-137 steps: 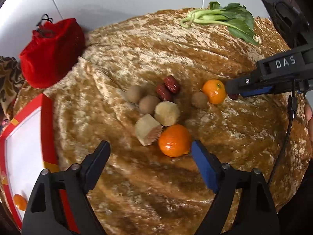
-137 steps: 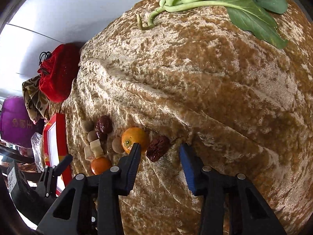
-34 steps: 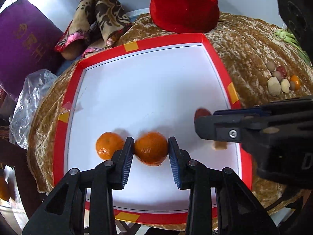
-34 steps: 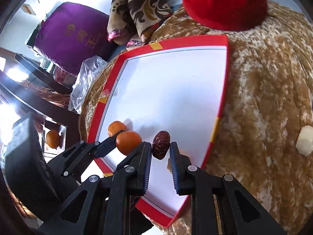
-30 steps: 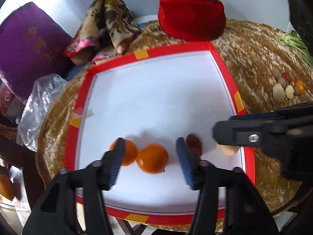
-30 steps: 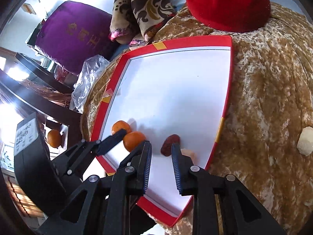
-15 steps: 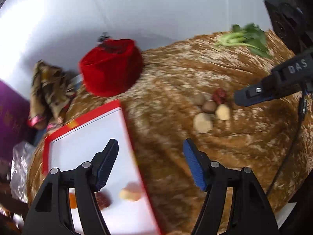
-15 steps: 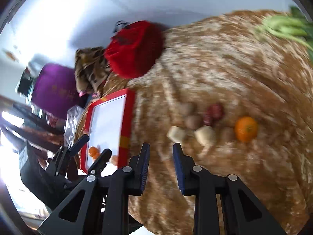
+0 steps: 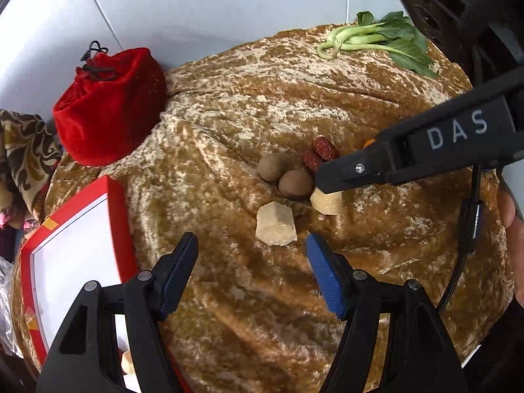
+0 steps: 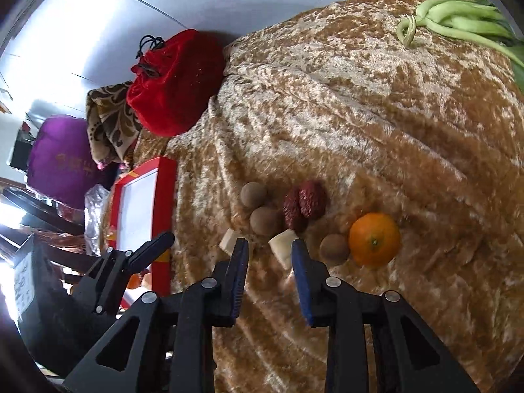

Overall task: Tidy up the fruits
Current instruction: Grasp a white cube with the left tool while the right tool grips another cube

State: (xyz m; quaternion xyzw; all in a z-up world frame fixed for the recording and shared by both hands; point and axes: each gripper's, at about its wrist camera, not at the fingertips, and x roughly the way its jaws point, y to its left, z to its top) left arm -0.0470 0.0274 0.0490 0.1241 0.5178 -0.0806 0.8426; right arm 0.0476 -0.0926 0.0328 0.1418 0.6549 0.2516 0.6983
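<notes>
Left gripper (image 9: 252,255) empty over pale chunk (image 9: 276,219); right gripper (image 10: 269,257) jaws widening, empty

White capital letters "DAS" stand on the black side of the right gripper (image 9: 330,181), seen in the left wrist view. The purple cushion (image 10: 62,160) in the right wrist view carries gold characters, too blurred to read. A pale label on the left gripper's (image 10: 163,240) body is illegible

Bare gold cloth (image 9: 249,311) lies open before the left gripper (image 9: 252,268). The right gripper (image 9: 386,167) bars the fruit cluster (image 9: 285,180) from the right; the red-rimmed tray (image 9: 118,216) hems the left.
</notes>
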